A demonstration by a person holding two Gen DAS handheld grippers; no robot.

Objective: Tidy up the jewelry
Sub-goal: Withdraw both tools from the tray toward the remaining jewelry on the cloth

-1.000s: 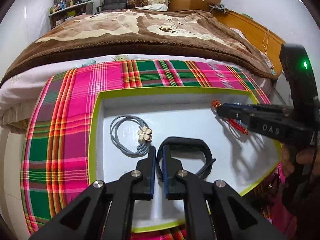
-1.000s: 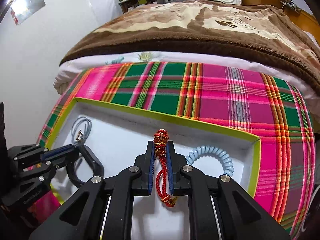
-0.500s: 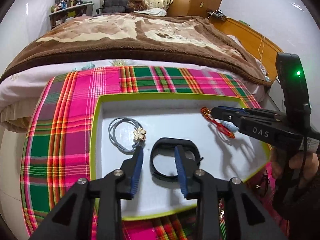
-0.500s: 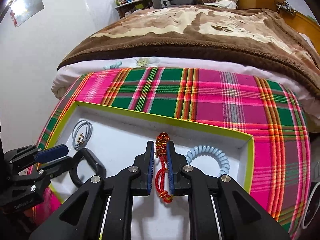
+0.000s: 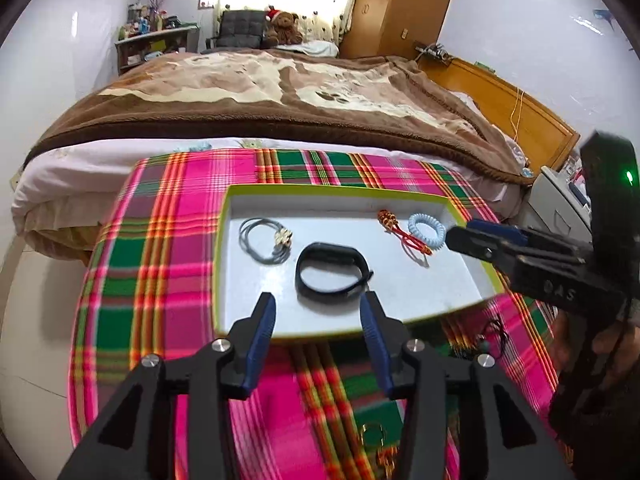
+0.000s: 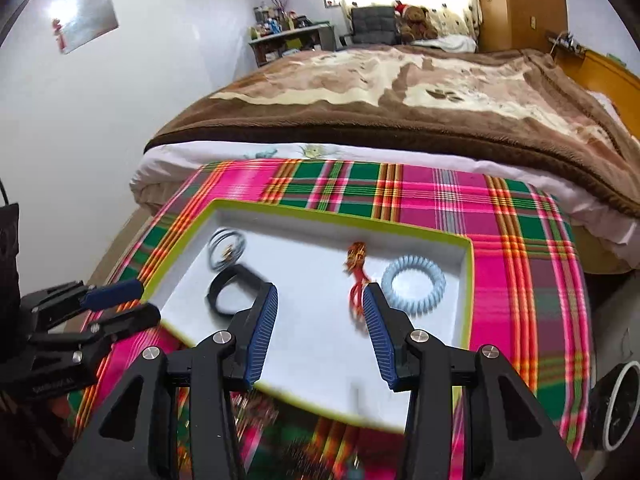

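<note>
In the left wrist view, four pieces lie in the shallow white tray with a lime-green rim [image 5: 224, 240] at mid-frame: grey elastic hair tie with a flower charm [image 5: 264, 240], black wristband [image 5: 332, 272], red-and-gold knotted cord bracelet [image 5: 404, 232], pale blue spiral hair tie [image 5: 427, 232]. Both the left gripper [image 5: 318, 322] and right gripper [image 6: 320, 320] are opening, nothing between the jaws. Small pieces on the plaid cloth at lower right [image 5: 494, 332] look left to sort.
</note>
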